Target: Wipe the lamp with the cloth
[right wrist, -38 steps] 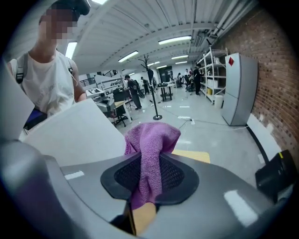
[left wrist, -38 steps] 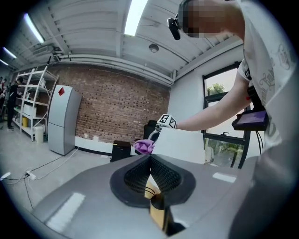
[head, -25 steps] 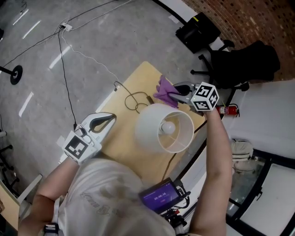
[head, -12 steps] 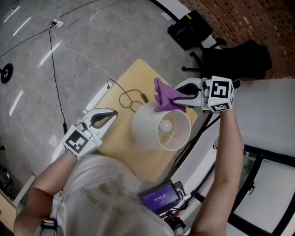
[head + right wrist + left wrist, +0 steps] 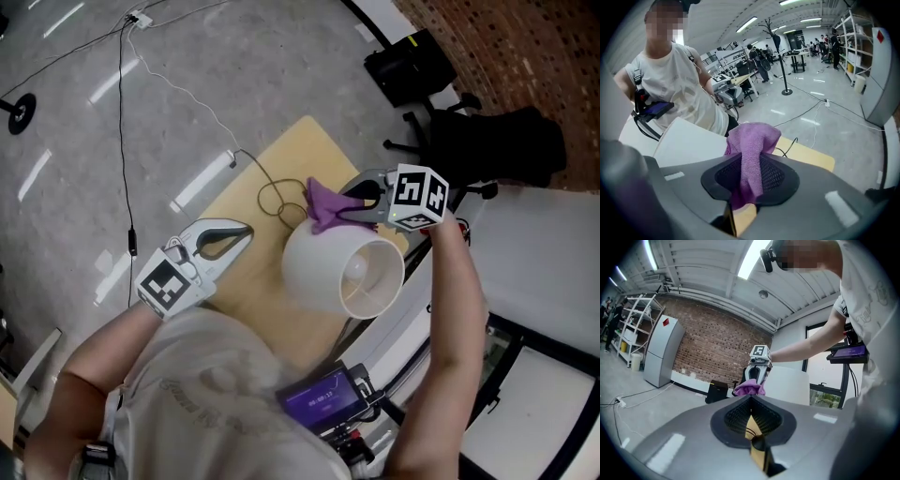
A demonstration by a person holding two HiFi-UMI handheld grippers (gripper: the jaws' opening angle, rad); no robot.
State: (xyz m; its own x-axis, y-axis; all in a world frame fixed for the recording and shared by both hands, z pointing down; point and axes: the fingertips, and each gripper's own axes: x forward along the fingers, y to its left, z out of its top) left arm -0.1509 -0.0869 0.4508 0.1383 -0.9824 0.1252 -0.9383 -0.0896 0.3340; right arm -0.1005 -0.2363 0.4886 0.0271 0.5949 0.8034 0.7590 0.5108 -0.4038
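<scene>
Here, light wooden square table (image 5: 246, 272) in middle; white lamp with drum shade (image 5: 323, 267) on its right part. Left gripper (image 5: 246, 232) over table's left edge, jaws together, nothing between. Right gripper (image 5: 349, 208) clamps purple fuzzy cloth (image 5: 325, 204), cloth against shade's far side.

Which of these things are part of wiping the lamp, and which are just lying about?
In the job: white lamp, purple cloth, right claw clamped on the cloth, wooden table under the lamp.
Lying about: black chair, black case on the floor, floor cables.
</scene>
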